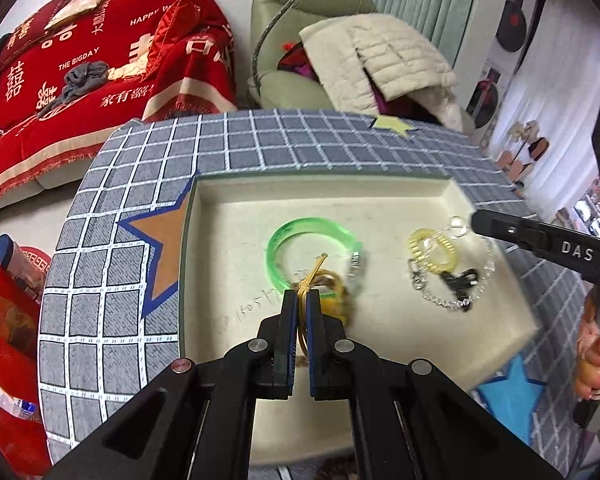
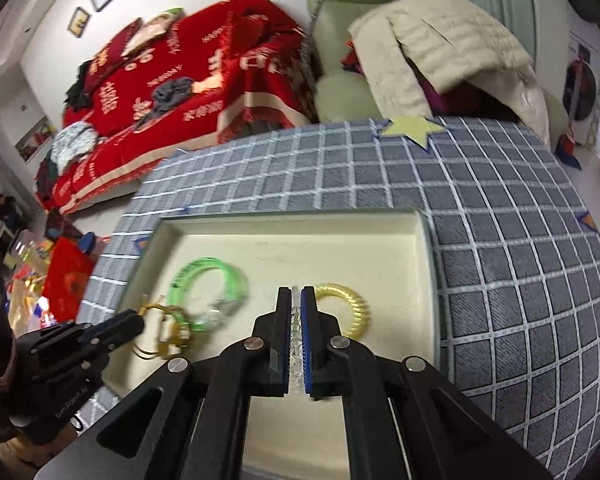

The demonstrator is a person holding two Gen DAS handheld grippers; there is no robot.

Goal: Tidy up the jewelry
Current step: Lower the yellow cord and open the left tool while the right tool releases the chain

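Both tools are down inside the shallow cream-coloured rectangular tray (image 1: 204, 216), which sits on a grey cloth with a white grid and star patches (image 1: 112, 248), so everything being sorted stays within the tray's walls.

The left gripper (image 1: 301, 298) has its fingers nearly together, pinching a thin gold wire bangle (image 1: 314, 276) near the middle of the tray, where it lies tangled against the translucent green plastic bangle (image 1: 300, 236). The narrow pinch looks chosen to lift the wire alone, clear of the green one.

The right gripper (image 2: 296, 300) is likewise nearly closed, clamping a clear crystal bead chain (image 2: 296, 320) toward the tray's right edge, just beside the yellow ribbed ring (image 2: 348, 312). In the left view that chain loops around a small black clip (image 1: 458, 280), so separating the pile seems to be the aim.
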